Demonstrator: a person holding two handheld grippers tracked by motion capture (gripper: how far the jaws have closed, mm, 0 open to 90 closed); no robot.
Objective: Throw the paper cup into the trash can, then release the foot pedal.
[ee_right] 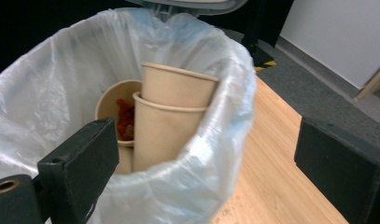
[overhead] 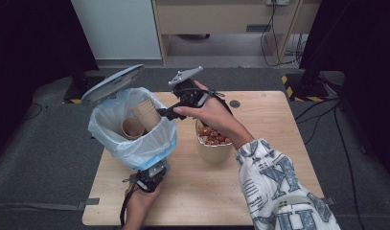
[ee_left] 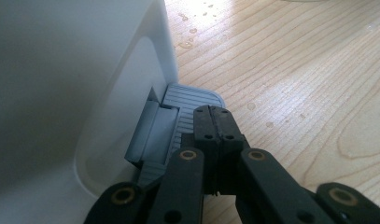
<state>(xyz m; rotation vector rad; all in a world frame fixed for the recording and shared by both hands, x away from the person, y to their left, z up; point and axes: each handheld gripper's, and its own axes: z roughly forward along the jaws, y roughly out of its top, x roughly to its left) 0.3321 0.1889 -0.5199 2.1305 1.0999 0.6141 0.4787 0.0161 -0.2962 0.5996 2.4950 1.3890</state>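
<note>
A white pedal bin lined with a pale plastic bag [overhead: 130,139] stands at the table's left, its grey lid [overhead: 112,83] tipped up. Two stacked brown paper cups [ee_right: 171,116] lean inside it beside a paper bowl [ee_right: 115,107] holding red scraps. My left gripper [ee_left: 214,119] is shut, its tips resting on the bin's grey pedal [ee_left: 190,100]; in the high view the left gripper [overhead: 154,171] sits at the bin's front base. My right gripper [overhead: 167,112] stands open at the bin's right rim, with nothing between its fingers [ee_right: 80,163].
A paper bowl of brown and red food [overhead: 213,143] stands mid-table under my right forearm. Water droplets dot the wooden table [ee_left: 295,70]. Bare tabletop [overhead: 269,124] lies to the right and front. Black stands and cables ring the grey floor.
</note>
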